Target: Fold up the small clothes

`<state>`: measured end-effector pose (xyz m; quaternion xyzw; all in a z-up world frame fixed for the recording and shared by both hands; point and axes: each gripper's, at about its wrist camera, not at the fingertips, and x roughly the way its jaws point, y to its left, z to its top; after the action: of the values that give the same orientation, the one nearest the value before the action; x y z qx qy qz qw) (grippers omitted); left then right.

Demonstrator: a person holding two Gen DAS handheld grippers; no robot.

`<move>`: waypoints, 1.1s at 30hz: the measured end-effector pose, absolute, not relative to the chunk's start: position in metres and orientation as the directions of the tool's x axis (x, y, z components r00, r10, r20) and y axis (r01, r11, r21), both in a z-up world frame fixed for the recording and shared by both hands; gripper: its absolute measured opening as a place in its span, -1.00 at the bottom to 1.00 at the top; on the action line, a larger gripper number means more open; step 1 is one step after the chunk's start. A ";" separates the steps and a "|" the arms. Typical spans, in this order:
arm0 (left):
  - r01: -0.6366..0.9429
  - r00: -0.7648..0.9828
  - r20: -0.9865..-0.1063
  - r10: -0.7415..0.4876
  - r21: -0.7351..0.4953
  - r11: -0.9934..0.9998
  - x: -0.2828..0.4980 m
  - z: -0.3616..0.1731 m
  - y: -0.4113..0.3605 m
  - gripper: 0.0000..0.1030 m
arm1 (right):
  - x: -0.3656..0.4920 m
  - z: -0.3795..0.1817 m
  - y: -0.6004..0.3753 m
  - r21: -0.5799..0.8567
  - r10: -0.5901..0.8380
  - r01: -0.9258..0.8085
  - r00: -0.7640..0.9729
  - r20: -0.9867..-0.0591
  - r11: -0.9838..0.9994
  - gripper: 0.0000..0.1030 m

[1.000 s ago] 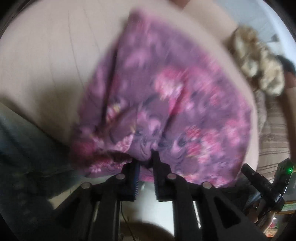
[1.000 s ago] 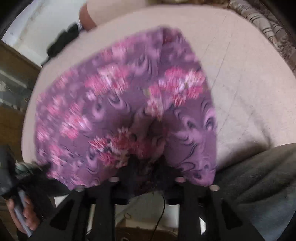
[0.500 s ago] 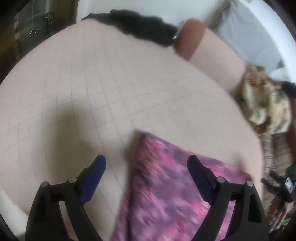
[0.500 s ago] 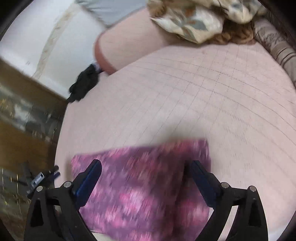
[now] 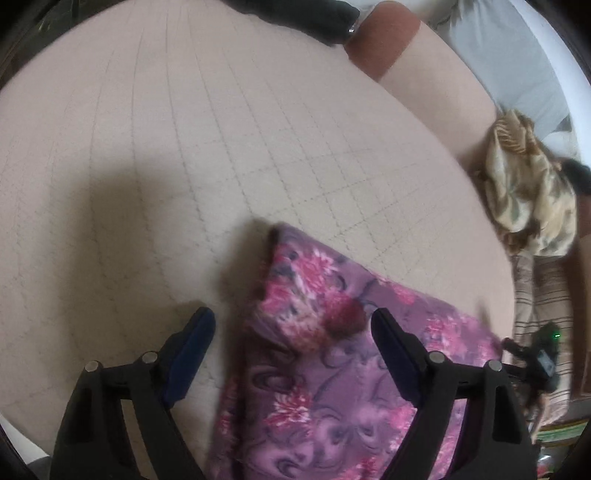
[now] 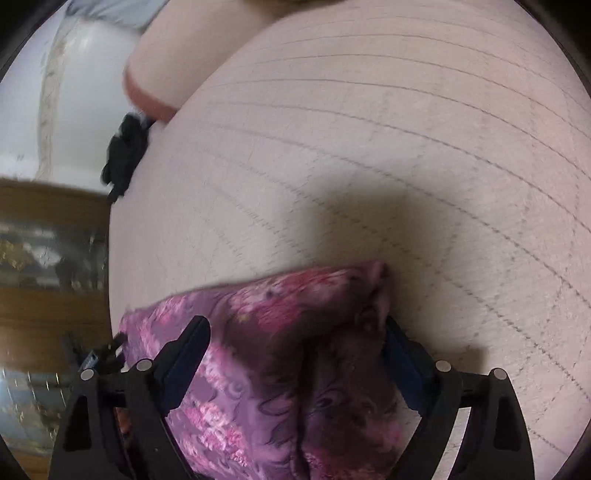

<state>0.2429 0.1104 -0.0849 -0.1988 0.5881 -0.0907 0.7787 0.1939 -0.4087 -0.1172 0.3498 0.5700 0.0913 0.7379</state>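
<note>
A purple garment with pink flowers [image 5: 332,369] lies folded on the pale quilted bed [image 5: 184,147]. My left gripper [image 5: 293,325] is open and empty, with its jaws wide apart over the garment's left corner. The garment also shows in the right wrist view [image 6: 280,354], bunched at its right corner. My right gripper [image 6: 295,336] is open, its jaws on either side of that raised corner. The cloth hangs slack between the jaws and neither gripper pinches it.
A dark cloth [image 5: 295,14] lies at the bed's far edge, next to a pink bolster [image 5: 424,74]. A beige patterned blanket [image 5: 528,184] is heaped at the right. A wooden cabinet [image 6: 48,258] stands beside the bed.
Both grippers held the garment shut a second ago, then opened and let it drop on the bed. Since then both have moved lower and closer to the garment.
</note>
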 end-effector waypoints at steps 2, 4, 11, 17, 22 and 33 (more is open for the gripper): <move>-0.092 0.293 -0.884 -0.363 -0.404 0.910 0.242 -0.087 0.108 0.67 | 0.196 -0.122 -0.408 0.602 0.516 0.279 0.326 -0.792 0.748 0.70; -0.076 0.303 -0.895 -0.328 -0.366 0.928 0.242 -0.089 0.097 0.66 | 0.195 -0.122 -0.405 0.572 0.483 0.276 0.330 -0.811 0.772 0.52; -0.019 0.360 -0.907 -0.218 -0.241 0.970 0.248 -0.089 0.070 -0.63 | 0.185 -0.119 -0.385 0.505 0.424 0.200 0.337 -0.840 0.840 -0.67; -0.007 0.423 -0.833 -0.357 -0.396 0.918 0.229 -0.053 0.086 -0.80 | 0.177 -0.083 -0.391 0.534 0.423 0.173 0.434 -0.796 0.827 -0.73; 0.061 0.544 -0.755 -0.366 -0.400 0.915 0.239 0.014 0.080 -0.81 | 0.191 -0.030 -0.393 0.522 0.400 0.112 0.517 -0.757 0.845 -0.75; 0.054 0.530 -0.787 -0.316 -0.340 0.939 0.380 -0.022 0.064 -0.69 | 0.329 -0.052 -0.405 0.484 0.357 0.110 0.538 -0.764 0.868 -0.67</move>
<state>0.3803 0.0637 -0.0224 -0.1383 0.4728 -0.1070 0.8636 0.3294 -0.4050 -0.0516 0.2458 0.4749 0.0734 0.8418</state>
